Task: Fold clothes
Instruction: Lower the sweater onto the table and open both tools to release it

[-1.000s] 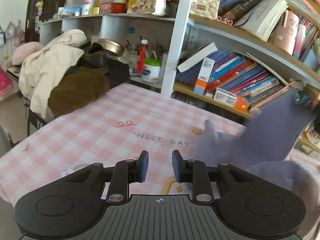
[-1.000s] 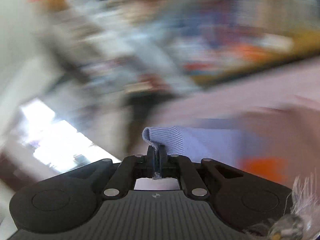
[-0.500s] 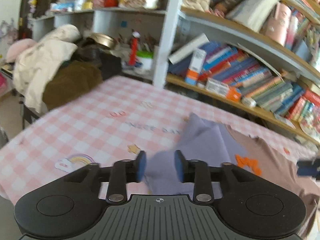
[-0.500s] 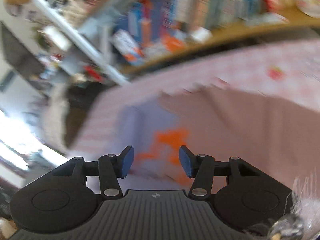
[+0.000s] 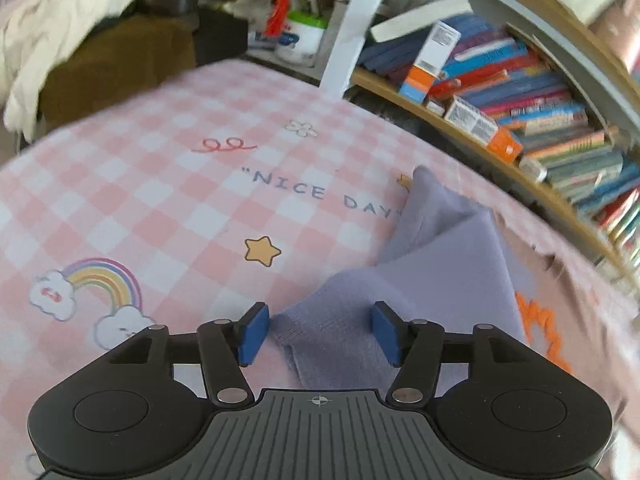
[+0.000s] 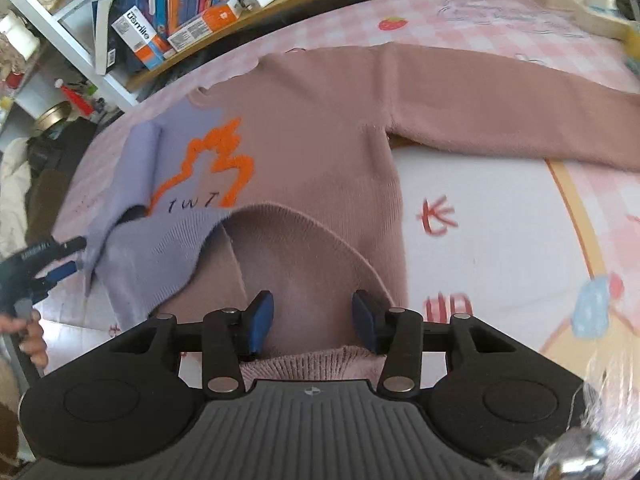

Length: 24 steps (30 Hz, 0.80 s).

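Note:
A pink-brown sweater [image 6: 320, 128] with an orange design and a lavender sleeve [image 6: 152, 252] lies on the pink checked tablecloth [image 5: 140, 184]. The lavender sleeve is folded over the body; its cuff [image 5: 320, 320] lies between the fingers of my open left gripper [image 5: 320, 332]. The other sleeve [image 6: 500, 108] stretches out to the right. My right gripper [image 6: 312, 326] is open over the sweater's lower hem, with the ribbed edge [image 6: 312, 364] below its fingers. The left gripper [image 6: 48, 264] shows at the left edge of the right wrist view.
A bookshelf [image 5: 520, 92] full of books runs along the table's far side. A white shelf post [image 5: 352, 20] stands at the table's back edge. A chair with piled clothes [image 5: 80, 32] stands beyond the left corner.
The right gripper let go of the lavender sleeve, opened and moved down to the sweater's hem. The sleeve now lies folded over the body. The left gripper opened wider around the cuff.

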{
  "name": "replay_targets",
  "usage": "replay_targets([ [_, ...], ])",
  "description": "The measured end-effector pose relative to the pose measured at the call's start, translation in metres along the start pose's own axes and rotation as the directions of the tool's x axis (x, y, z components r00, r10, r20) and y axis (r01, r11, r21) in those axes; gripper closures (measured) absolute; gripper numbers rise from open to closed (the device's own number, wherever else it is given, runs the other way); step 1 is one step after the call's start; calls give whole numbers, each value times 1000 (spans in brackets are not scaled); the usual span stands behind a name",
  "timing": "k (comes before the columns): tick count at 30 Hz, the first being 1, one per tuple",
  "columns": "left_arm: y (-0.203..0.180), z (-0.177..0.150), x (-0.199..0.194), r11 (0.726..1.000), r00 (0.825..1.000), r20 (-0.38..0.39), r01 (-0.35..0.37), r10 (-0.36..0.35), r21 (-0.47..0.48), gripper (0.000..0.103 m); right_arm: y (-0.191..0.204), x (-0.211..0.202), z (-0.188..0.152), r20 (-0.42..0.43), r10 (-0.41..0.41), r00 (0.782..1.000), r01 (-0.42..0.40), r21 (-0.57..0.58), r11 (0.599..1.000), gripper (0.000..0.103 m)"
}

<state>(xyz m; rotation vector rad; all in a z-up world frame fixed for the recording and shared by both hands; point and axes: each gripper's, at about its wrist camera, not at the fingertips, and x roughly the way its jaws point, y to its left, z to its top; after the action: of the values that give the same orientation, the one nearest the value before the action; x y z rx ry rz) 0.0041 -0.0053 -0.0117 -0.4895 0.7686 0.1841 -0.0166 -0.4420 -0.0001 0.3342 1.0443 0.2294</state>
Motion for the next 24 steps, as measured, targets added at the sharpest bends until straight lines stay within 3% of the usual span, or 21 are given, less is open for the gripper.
replay_targets([
  [7, 22, 13, 5, 994, 993, -41, 111, -111, 3, 42, 15, -12, -39, 28, -114, 993, 112, 72, 991, 64],
  [14, 22, 15, 11, 966, 973, -103, 220, -207, 138, 48, 43, -15, -64, 86, -233, 969, 221, 129, 967, 64],
  [16, 19, 16, 12, 957, 964, -128, 251, -234, 144, 55, 49, -14, -69, 97, -258, 961, 243, 138, 960, 64],
  [17, 18, 16, 13, 953, 959, -140, 266, -247, 145, 66, 52, -13, -71, 100, -268, 958, 253, 141, 957, 64],
  [18, 17, 16, 14, 948, 954, -152, 281, -259, 146, 87, 54, -12, -73, 104, -279, 955, 263, 145, 954, 64],
  [20, 14, 17, 15, 939, 942, -177, 310, -284, 148, 95, 58, -12, -76, 108, -296, 949, 280, 145, 949, 64],
  [23, 28, 36, -7, 935, 944, -86, 329, -319, 135, 97, 63, -13, -80, 105, -313, 944, 295, 156, 943, 64],
  [24, 40, 51, -15, 946, 952, -29, 307, -306, 103, 98, 63, -14, -82, 101, -315, 944, 296, 165, 941, 64],
])
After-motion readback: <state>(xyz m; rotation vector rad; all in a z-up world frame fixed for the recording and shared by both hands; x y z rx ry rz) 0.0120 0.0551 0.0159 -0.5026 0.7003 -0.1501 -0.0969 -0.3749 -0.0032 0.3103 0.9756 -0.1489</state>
